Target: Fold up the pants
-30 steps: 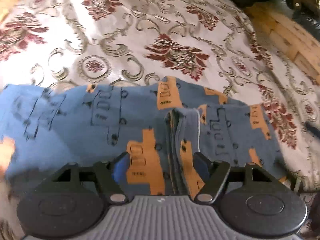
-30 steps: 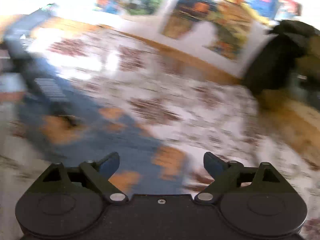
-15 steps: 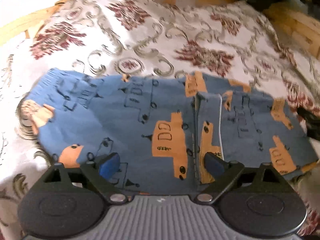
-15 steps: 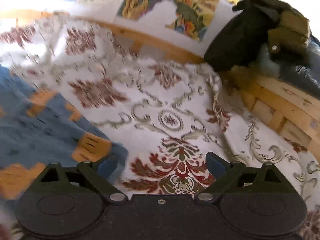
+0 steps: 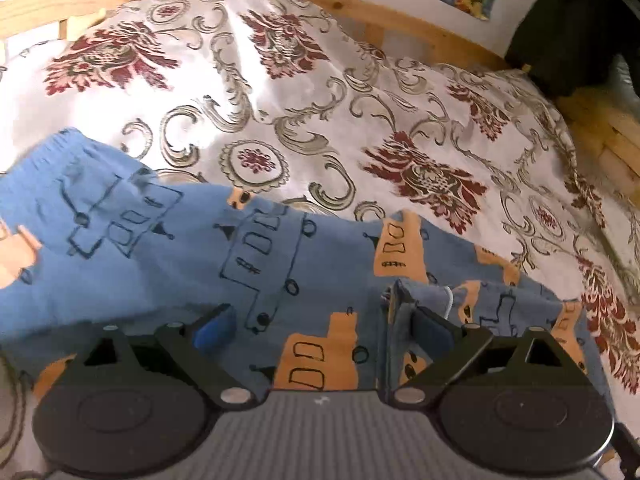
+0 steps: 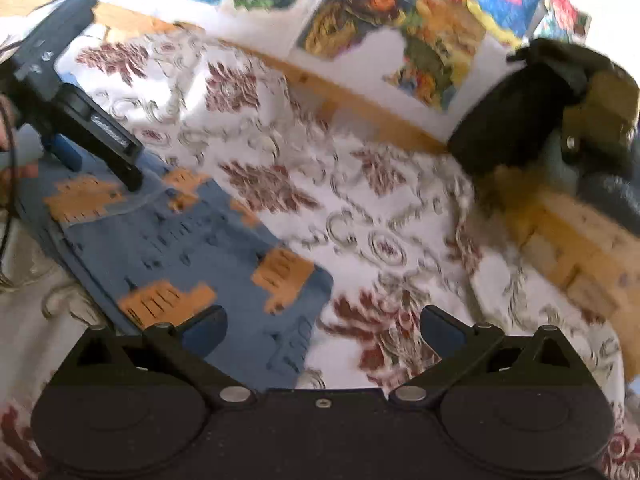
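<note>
Blue pants [image 5: 168,264] printed with orange and outlined trucks lie flat across a floral bedspread [image 5: 320,92]. The waistband is at the left in the left wrist view and a folded-over leg end [image 5: 432,300] is at the right. My left gripper [image 5: 320,328] hovers open low over the near edge, its right finger beside the fold. In the right wrist view the pants [image 6: 180,248] lie at lower left. My right gripper [image 6: 324,328] is open above the pants' corner and holds nothing. The left gripper [image 6: 100,148] shows there at upper left, over the cloth.
A wooden bed frame [image 5: 380,12] runs along the far side, with pictures on the wall [image 6: 400,32] behind it. A dark bundle of cloth [image 6: 532,108] sits on the frame's right corner. Bare bedspread stretches beyond the pants.
The left gripper has dropped lower and closer to the pants' near edge. The right gripper has swung back left, so the pants and left gripper are in its view again.
</note>
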Action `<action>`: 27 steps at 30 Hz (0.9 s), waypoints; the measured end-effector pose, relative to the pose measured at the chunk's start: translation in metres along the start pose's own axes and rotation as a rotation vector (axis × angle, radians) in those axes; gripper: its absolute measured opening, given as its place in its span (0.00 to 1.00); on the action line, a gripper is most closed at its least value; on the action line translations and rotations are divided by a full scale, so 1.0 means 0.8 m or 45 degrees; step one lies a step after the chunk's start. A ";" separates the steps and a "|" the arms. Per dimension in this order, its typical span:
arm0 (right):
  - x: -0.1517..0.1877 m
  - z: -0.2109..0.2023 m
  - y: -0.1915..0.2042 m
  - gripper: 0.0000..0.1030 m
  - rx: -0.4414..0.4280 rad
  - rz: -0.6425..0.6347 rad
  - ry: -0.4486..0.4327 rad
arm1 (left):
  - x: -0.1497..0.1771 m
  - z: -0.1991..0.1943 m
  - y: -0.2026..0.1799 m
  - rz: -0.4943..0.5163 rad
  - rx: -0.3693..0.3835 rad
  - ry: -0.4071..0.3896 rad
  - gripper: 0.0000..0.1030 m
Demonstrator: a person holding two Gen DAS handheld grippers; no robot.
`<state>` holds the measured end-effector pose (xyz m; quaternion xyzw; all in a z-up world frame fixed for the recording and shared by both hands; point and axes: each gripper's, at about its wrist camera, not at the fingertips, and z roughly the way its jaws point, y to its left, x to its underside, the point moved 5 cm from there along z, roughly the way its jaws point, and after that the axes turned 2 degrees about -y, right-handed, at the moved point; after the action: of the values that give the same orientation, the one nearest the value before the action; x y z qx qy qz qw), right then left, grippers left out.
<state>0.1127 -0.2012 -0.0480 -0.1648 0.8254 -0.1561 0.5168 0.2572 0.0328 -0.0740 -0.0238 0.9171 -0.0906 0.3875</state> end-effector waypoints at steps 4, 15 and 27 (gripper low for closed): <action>0.015 0.030 0.024 0.98 -0.069 -0.020 0.172 | -0.004 -0.037 0.014 -0.058 -0.036 0.013 0.94; -0.039 -0.014 0.062 0.99 -0.111 0.044 -0.127 | -0.043 -0.126 0.136 -0.091 -0.146 -0.139 1.00; -0.024 -0.017 0.081 0.99 -0.101 -0.010 -0.087 | -0.025 -0.087 0.117 -0.132 -0.181 -0.260 1.00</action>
<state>0.1015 -0.1335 -0.0547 -0.1936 0.8122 -0.1196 0.5372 0.2240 0.1372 -0.0292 -0.1075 0.8746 -0.0425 0.4709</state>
